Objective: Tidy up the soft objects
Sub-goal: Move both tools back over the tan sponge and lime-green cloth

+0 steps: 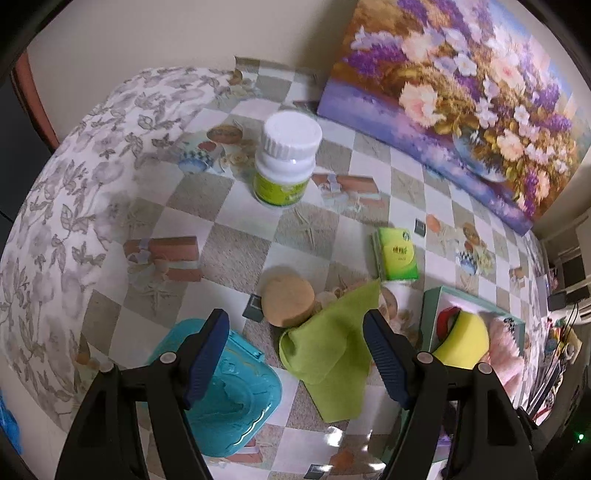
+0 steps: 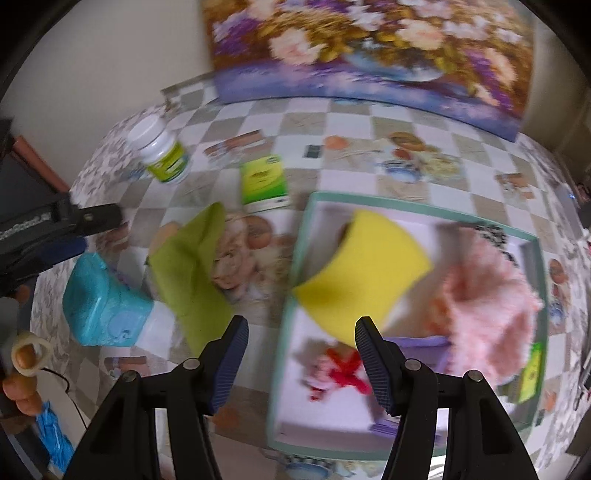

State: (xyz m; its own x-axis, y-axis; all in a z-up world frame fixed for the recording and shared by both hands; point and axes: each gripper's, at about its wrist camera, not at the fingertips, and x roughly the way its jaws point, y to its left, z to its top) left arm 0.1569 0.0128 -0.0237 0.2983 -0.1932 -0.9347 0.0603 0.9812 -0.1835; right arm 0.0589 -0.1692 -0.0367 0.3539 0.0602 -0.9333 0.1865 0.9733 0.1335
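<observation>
Both wrist views look steeply down, close over the table (image 1: pixel 229 236). They share the green cloth (image 1: pixel 332 354), teal box (image 2: pixel 299 266) and painting (image 2: pixel 369 48).

Left gripper (image 1: pixel 297 339) and right gripper (image 2: pixel 299 345) are both pointed steeply downward, jaws held apart, nothing clamped.

A table (image 1: pixel 236 236) under a checked cloth with printed still-lifes fills the middle. At 1 o'clock a flower painting (image 1: pixel 461 92) leans on a plain cream wall (image 1: pixel 147 33). Dim clutter sits at 4 o'clock.
</observation>
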